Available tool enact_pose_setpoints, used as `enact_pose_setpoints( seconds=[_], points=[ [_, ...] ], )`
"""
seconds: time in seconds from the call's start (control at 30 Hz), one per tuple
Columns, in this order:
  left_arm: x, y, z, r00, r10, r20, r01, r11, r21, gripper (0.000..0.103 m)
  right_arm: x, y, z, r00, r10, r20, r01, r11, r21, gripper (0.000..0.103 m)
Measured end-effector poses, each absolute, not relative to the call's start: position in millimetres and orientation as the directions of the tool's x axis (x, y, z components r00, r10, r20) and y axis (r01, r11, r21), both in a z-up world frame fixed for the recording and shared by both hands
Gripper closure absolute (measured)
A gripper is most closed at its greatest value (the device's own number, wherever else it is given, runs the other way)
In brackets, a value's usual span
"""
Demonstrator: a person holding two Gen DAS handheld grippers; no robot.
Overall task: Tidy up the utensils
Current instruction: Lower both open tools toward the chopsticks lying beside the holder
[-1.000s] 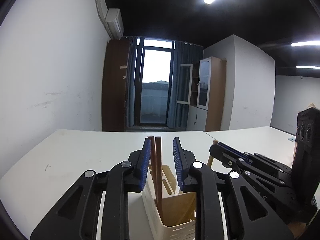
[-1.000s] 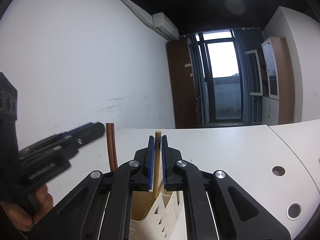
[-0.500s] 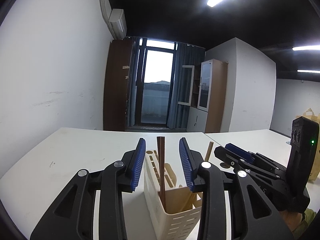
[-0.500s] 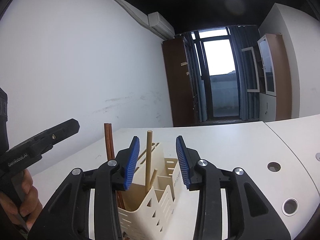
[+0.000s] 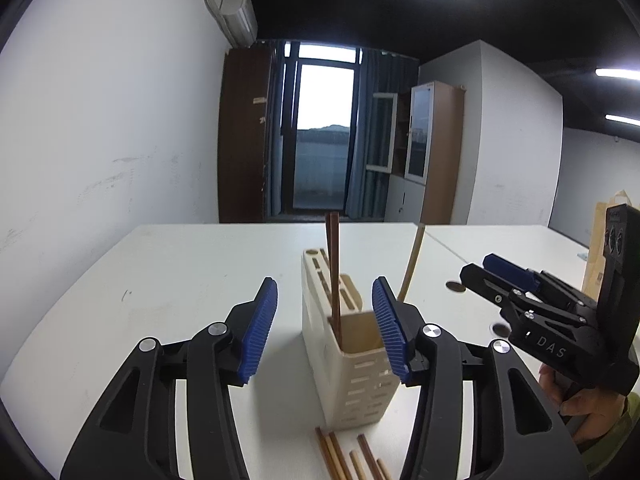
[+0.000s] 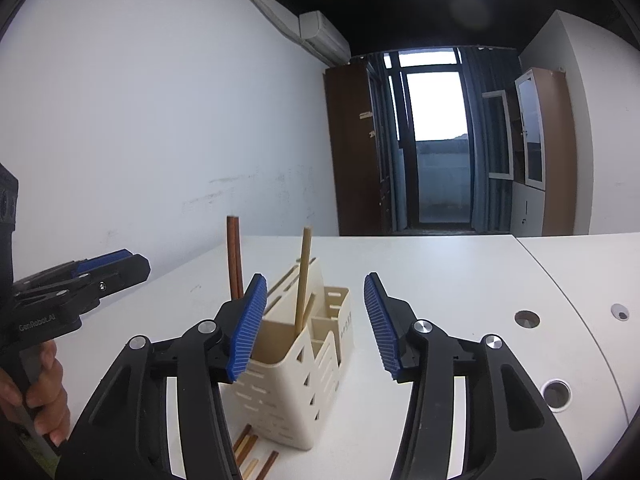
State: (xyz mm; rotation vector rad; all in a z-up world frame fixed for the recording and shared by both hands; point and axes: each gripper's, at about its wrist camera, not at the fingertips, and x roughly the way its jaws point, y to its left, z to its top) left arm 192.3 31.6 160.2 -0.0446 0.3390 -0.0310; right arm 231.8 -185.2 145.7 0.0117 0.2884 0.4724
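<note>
A cream utensil holder (image 5: 348, 364) stands on the white table (image 5: 160, 280); it also shows in the right wrist view (image 6: 292, 376). Dark brown chopsticks (image 5: 334, 268) stand upright in it, also in the right wrist view (image 6: 234, 260). A light wooden chopstick (image 6: 303, 280) leans in another compartment, seen in the left wrist view (image 5: 412, 264). Several loose chopsticks (image 5: 348, 456) lie on the table in front of the holder (image 6: 252, 452). My left gripper (image 5: 324, 328) is open and empty, above and behind the holder. My right gripper (image 6: 316, 328) is open and empty, likewise.
The right gripper's body (image 5: 560, 320) is at the right of the left wrist view; the left gripper's body (image 6: 60, 300) is at the left of the right wrist view. Round cable holes (image 6: 526, 318) dot the table. A white wall runs along the table's left side.
Both grippers opened, letting go of the brown chopsticks and the light chopstick, which now stand in the holder. Both grippers rose and drew back, opening wider.
</note>
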Motion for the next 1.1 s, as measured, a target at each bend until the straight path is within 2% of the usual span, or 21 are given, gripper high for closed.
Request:
enact_pose_setpoints(
  seconds=[0.13, 0.37, 0.73, 1.1],
  points=[
    [184.7, 34.3, 150.5, 0.918, -0.026, -0.396, 0.005, 0.998, -0.055, 0.048, 223.3, -185.0, 141.4, 0.846, 0.431, -0.316, -0.433, 0.899, 0.067, 0.047],
    [186.6, 42.4, 127.0, 0.882, -0.037, -0.469, -0.003, 0.996, -0.084, 0.046, 210.0, -181.7, 124.1, 0.813, 0.41, -0.414, -0.43, 0.901, 0.047, 0.042],
    [192.2, 48.6, 86.7, 0.811, -0.053, -0.583, -0.012, 0.994, -0.108, 0.045, 197.1, -170.5, 87.1, 0.741, 0.364, -0.564, -0.417, 0.908, 0.037, 0.037],
    [210.9, 53.4, 46.4, 0.702, -0.05, -0.71, -0.016, 0.996, -0.086, 0.045, 194.8, -159.5, 42.6, 0.636, 0.328, -0.698, -0.426, 0.904, 0.037, 0.037]
  ],
)
